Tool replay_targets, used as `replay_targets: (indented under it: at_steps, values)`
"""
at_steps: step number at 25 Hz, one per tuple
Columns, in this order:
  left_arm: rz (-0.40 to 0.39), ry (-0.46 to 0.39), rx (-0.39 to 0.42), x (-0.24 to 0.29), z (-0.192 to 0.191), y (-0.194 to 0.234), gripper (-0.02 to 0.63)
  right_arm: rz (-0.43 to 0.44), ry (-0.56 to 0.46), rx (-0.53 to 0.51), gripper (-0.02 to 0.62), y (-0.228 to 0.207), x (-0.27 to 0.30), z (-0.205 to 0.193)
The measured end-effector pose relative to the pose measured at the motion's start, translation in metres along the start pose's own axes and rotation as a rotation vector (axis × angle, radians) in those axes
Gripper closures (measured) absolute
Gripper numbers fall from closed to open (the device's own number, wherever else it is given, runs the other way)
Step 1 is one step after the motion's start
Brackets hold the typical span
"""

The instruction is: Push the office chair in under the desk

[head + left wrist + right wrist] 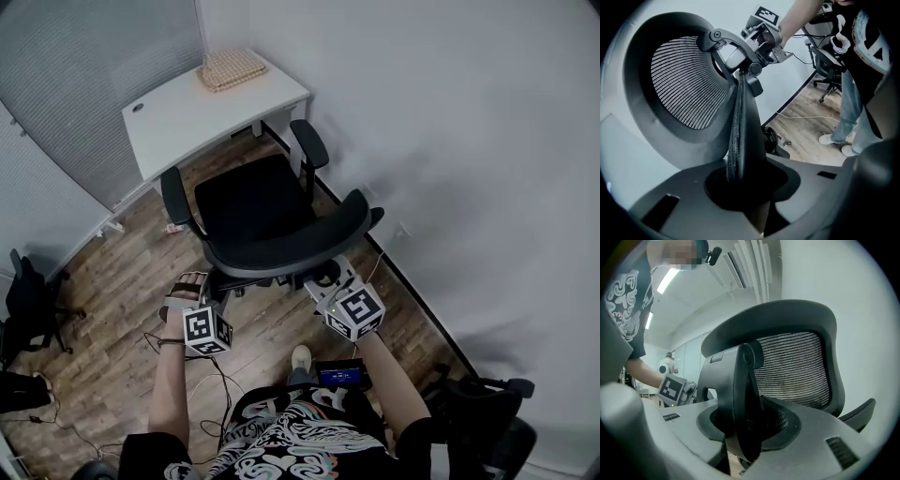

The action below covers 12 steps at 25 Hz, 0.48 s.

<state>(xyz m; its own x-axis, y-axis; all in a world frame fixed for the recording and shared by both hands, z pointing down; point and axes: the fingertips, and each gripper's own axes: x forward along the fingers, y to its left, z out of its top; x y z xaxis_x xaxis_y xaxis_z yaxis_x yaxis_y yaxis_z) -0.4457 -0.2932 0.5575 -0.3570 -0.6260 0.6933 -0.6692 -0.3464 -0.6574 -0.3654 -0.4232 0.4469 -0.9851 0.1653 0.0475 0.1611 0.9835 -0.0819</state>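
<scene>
A black office chair [248,202] stands on the wood floor facing a white desk [187,112], its seat out in front of the desk's edge. Its curved mesh backrest [291,246] is nearest me. My left gripper [197,286] is shut on the backrest's left edge [740,140], which runs down between the jaws. At the other end, my right gripper [330,279] is shut on the backrest's right edge [740,404]. Each gripper shows in the other's view: the right gripper [761,35] and the left gripper [675,390].
A woven basket [232,67] sits at the desk's far end. A grey wall runs along the right, close to the chair. Another dark chair [28,300] stands at the left and one [487,412] at the lower right. Cables [56,417] trail on the floor.
</scene>
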Motion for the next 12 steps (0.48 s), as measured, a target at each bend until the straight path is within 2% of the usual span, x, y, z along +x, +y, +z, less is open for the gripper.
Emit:
replay_targets:
  at_steps: [12]
  values:
    - [0.023,0.017,-0.026,0.008,0.014,0.005,0.500,0.042,-0.003,-0.005,0.443,-0.018,0.000,0.002]
